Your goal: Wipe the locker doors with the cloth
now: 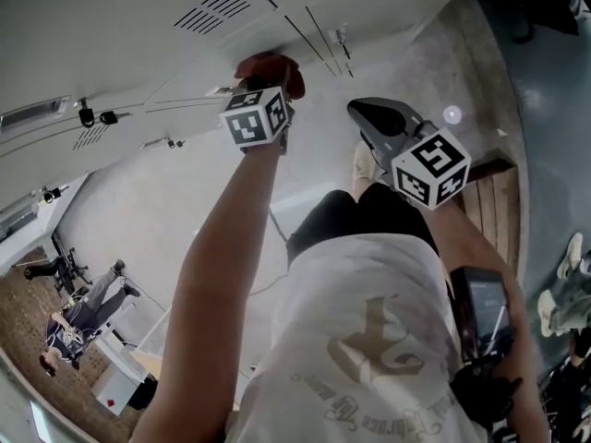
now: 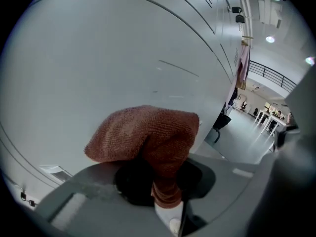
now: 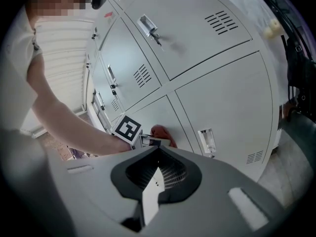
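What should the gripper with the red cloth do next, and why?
Probably slide the cloth sideways across the locker door. The left gripper is shut on the cloth, the bunched cloth seems to lie against the grey panel, and a wide stretch of bare door shows around it for the wipe to cover.

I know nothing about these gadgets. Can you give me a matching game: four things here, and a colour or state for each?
Things:
1. cloth
2. right gripper
3. locker door
4. left gripper

Colour or state:
A. shut, holding nothing
B. pale grey
C. reddish-brown, bunched up
D. shut on the cloth

Pairs: 1-C, 2-A, 3-B, 4-D.
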{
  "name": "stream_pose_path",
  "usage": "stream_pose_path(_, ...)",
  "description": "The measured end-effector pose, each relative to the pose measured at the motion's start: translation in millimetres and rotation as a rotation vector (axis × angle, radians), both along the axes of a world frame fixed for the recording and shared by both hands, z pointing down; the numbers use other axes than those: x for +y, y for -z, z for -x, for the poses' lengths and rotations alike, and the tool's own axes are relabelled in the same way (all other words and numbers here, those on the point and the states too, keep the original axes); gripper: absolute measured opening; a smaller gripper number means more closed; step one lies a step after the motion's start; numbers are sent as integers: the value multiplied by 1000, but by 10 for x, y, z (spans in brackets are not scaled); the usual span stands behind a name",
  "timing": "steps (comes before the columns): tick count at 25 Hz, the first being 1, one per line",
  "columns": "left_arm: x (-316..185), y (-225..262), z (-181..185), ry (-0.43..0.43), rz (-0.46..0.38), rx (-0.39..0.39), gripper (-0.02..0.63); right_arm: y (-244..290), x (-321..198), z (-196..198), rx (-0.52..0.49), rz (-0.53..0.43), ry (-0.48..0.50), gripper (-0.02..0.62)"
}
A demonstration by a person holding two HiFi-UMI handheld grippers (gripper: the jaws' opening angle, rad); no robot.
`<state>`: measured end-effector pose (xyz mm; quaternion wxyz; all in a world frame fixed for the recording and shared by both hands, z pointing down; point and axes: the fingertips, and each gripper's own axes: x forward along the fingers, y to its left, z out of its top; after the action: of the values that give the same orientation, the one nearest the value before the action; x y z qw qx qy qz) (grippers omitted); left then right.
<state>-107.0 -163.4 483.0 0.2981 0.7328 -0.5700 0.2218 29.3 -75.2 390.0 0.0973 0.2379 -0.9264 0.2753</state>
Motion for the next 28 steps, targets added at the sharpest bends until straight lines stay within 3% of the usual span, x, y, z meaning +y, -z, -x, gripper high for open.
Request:
stream_pose_path(10, -155, 13, -602, -140, -67, 49, 89, -215, 95, -2, 10, 31, -14, 8)
stream_pose_path(17, -216, -105, -790, -186, -71, 76, 89, -324, 305, 7, 27, 24, 0, 8)
stream_pose_path(28, -92, -276, -412, -152, -98, 41, 87, -616, 522, 187, 41, 3, 19, 8)
